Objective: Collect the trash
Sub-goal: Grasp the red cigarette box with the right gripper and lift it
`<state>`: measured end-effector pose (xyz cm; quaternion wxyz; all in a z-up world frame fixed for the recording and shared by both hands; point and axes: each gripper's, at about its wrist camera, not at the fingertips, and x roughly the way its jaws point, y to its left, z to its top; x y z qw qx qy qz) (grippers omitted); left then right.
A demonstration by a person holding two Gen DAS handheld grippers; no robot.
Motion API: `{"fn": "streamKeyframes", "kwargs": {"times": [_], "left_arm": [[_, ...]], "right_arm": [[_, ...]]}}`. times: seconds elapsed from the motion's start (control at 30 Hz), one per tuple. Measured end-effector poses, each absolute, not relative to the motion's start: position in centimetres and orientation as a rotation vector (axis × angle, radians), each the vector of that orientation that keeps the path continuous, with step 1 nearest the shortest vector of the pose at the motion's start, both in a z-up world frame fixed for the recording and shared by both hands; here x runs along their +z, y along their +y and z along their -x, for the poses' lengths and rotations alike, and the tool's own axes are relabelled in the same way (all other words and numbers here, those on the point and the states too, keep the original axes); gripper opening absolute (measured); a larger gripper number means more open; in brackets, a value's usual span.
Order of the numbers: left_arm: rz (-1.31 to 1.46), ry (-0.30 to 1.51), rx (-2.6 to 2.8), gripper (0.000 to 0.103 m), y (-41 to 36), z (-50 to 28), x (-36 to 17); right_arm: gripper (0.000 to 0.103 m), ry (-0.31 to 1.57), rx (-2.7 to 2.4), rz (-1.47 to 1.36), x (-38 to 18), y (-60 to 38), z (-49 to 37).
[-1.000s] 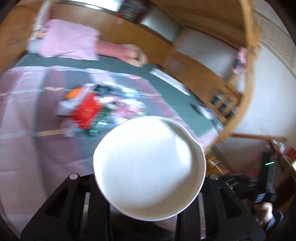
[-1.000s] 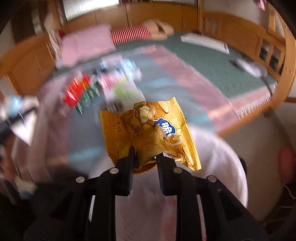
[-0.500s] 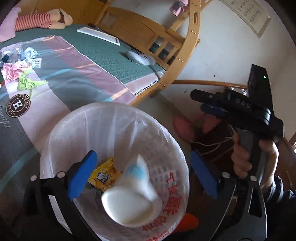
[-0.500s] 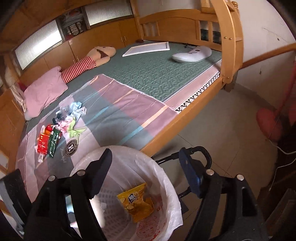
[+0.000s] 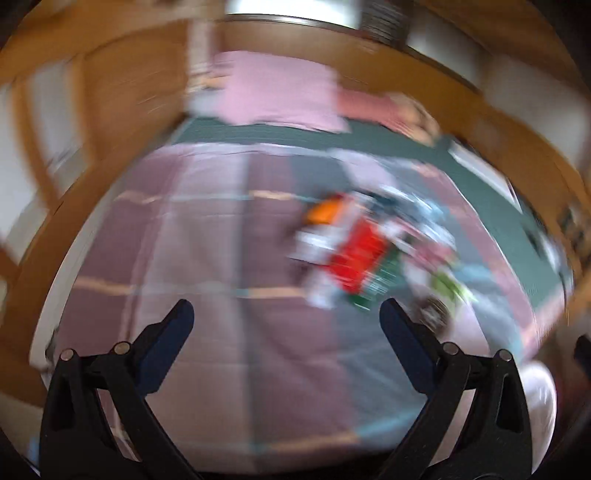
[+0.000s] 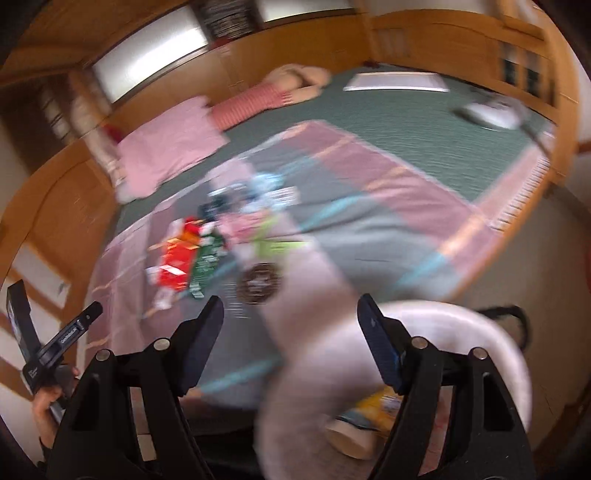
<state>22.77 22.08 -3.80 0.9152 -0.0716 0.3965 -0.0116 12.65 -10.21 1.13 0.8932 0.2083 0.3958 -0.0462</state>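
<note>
A pile of wrappers lies on the striped blanket [image 5: 207,258], with a red packet [image 5: 356,256] and green ones in it; the pile also shows in the right wrist view [image 6: 184,258]. My left gripper [image 5: 286,325] is open and empty, above the blanket, left of the pile. My right gripper [image 6: 290,325] is open and empty over the white-lined bin [image 6: 491,339]. In the bin lie a yellow snack bag [image 6: 376,406] and a white paper cup [image 6: 347,439]. Both views are blurred.
A pink pillow [image 6: 170,147] and a striped doll [image 6: 266,96] lie at the head of the green mattress [image 6: 424,122]. A wooden bed frame [image 6: 461,33] surrounds it. The hand with the left gripper's handle [image 6: 55,347] shows at lower left.
Both grippers have swung from over the bin back toward the bed. The cup and the snack bag, held a second ago, now lie in the bin.
</note>
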Motion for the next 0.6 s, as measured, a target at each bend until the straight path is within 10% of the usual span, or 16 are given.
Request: {"fn": "streamKeyframes", "kwargs": {"times": [0.47,0.6], "left_arm": [[0.522,0.931,0.155,0.099,35.0,-22.0,-8.5],[0.517,0.938,0.182,0.099,36.2,-21.6,-8.1]], "right_arm": [[0.073,0.979,-0.201,-0.434,-12.6,7.6,-35.4],[0.038,0.95,-0.188,-0.444,-12.2,6.8,-34.7]]}}
